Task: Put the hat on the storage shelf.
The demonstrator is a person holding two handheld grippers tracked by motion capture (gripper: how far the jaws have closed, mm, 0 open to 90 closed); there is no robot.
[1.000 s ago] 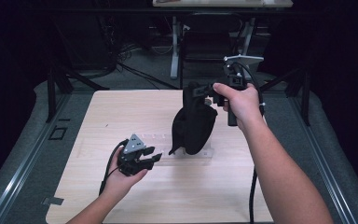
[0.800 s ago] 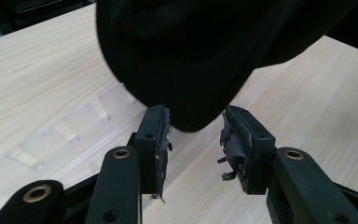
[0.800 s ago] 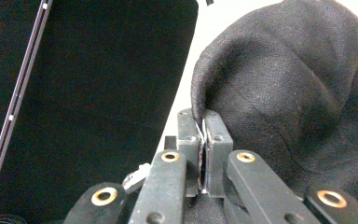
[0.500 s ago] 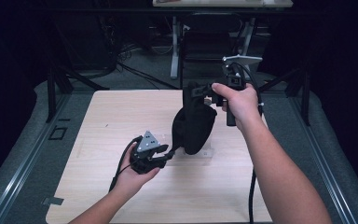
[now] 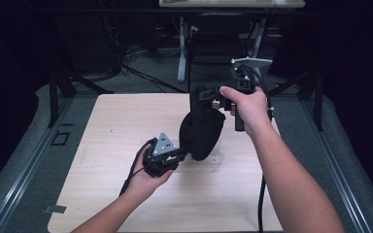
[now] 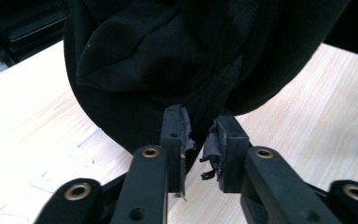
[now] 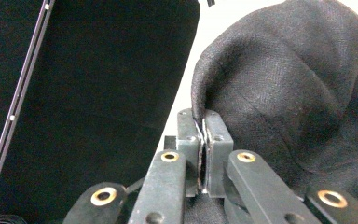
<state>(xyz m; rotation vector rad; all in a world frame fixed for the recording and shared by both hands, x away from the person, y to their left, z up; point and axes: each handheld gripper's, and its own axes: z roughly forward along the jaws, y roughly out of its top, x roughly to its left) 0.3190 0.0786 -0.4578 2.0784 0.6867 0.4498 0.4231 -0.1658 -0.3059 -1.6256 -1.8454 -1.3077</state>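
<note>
A black cloth pouch (image 5: 201, 128) hangs above the wooden table (image 5: 121, 116), its lower end close to the surface. My right gripper (image 5: 205, 95) holds it up from the top. In the right gripper view, that gripper (image 7: 201, 125) is shut on a folded edge of the black cloth (image 7: 289, 88). My left gripper (image 5: 184, 154) sits low at the pouch's bottom left. In the left gripper view, the left gripper (image 6: 200, 135) is open by a narrow gap, its tips right at the lower edge of the cloth (image 6: 168, 56). Nothing is pinched between those jaws.
A faint clear patch (image 5: 213, 160) lies on the table under the pouch. Grey floor and metal rails (image 5: 39, 145) run along both sides. Desk legs and cables (image 5: 182, 53) stand beyond the far edge. Each gripper's cable (image 5: 261, 194) trails toward the person.
My left gripper has moved right and forward across the table until its tips reach the pouch's lower edge. The right gripper and the hanging pouch have stayed in place.
</note>
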